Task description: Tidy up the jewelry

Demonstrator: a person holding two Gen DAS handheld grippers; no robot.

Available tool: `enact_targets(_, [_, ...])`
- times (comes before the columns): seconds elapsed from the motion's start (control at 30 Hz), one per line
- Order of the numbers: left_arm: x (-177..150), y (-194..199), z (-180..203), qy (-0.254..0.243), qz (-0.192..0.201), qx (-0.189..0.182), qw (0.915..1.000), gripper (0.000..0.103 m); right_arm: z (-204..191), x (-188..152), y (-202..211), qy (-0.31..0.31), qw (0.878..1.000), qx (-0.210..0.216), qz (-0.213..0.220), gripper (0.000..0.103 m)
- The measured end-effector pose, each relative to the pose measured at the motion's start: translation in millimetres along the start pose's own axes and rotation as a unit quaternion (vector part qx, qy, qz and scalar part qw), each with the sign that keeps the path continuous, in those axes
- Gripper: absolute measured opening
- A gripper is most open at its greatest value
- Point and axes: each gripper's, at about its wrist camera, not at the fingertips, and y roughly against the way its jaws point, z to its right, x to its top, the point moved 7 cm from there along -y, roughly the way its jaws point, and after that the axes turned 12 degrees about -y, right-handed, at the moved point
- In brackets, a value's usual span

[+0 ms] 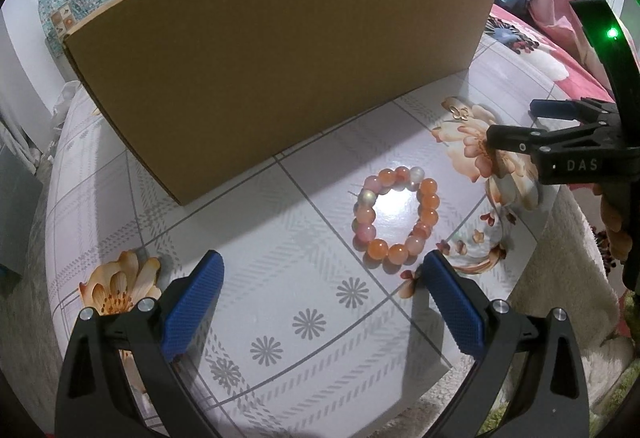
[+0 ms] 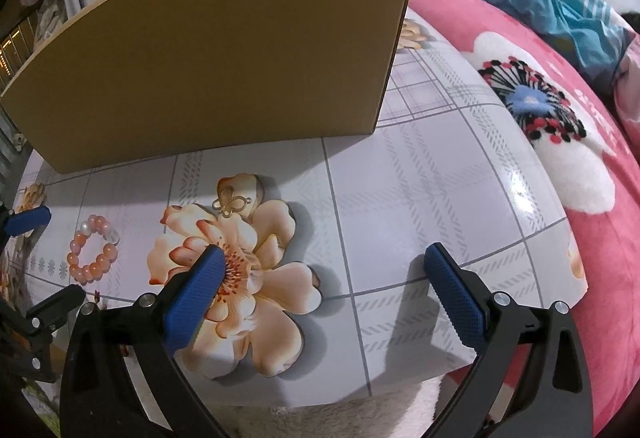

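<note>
My left gripper (image 1: 320, 270) is spread wide with the bead bracelet (image 1: 394, 215) lying just beyond its fingertips. My right gripper (image 2: 322, 262) gapes too, the gold butterfly charm (image 2: 231, 205) ahead on the table (image 2: 440, 177), near the cardboard box (image 2: 224, 49).

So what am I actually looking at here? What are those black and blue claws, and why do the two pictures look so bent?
These are two hand-held grippers, one in each of a person's hands; no robot arm is involved. Each carries a fisheye camera looking forward along its two blue-padded fingers, which bends the picture. One picture comes from the left gripper, the other from the right gripper. Both are open and hold nothing. On the flower-patterned table lies a bracelet of orange and pink beads, just ahead of the left gripper. Farther right, on a printed flower, lies a small gold butterfly piece, ahead of the right gripper. Behind both stands a cardboard box; neither view shows its inside. To the right is a bed with a pink blanket.
</note>
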Motion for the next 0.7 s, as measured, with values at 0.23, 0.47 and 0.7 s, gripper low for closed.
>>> enact_targets(0.23, [0.9, -0.7, 0.1, -0.001, -0.001, 0.0, 1.0, 0.098, 1.4, 2.0, -0.4, 0.004, 1.0, 0.003, -0.004, 0.095])
enact_targets(0.47, [0.7, -0.3, -0.7, -0.001, 0.0, 0.0, 1.0, 0.098, 2.3, 3.8, 0.5, 0.004, 1.0, 0.003, -0.004, 0.095])
enact_targets(0.7, [1.6, -1.3, -0.5, -0.001, -0.002, 0.0, 1.0, 0.098, 3.3, 5.1, 0.3, 0.004, 1.0, 0.002, -0.008, 0.095])
